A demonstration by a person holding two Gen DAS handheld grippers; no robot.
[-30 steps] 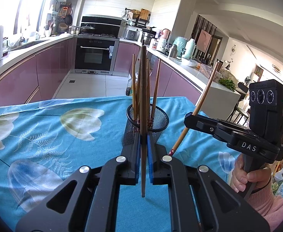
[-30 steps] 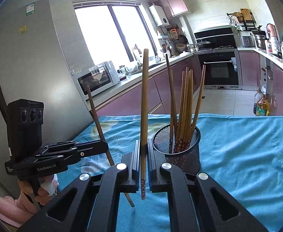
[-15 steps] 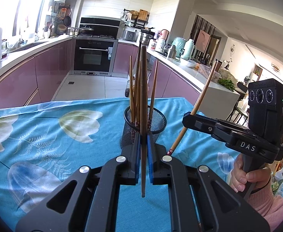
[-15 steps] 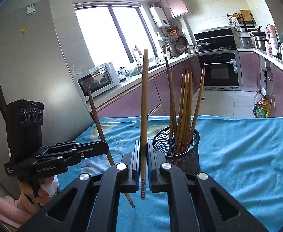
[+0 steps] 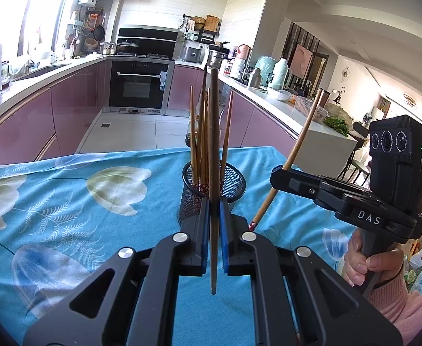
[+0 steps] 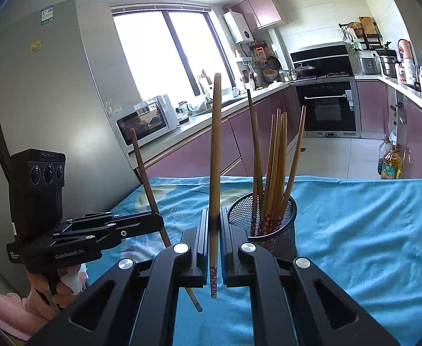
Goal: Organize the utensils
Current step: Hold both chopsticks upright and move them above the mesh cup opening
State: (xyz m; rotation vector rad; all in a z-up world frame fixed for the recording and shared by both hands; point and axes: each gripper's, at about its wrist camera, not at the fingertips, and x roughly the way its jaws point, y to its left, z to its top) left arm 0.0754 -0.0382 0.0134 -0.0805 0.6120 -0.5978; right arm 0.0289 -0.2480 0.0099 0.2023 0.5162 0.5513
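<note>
We cannot see the lower ends of the chopsticks (image 6: 274,155) inside the mesh cup (image 6: 290,216), as the mesh blurs them. In the left wrist view, the held chopstick (image 5: 214,173) covers part of the cup (image 5: 234,178) and the sticks behind it. The bodies of both grippers run off the bottom edges. Labels on the far counter jars (image 5: 239,67) are too small to read.
</note>
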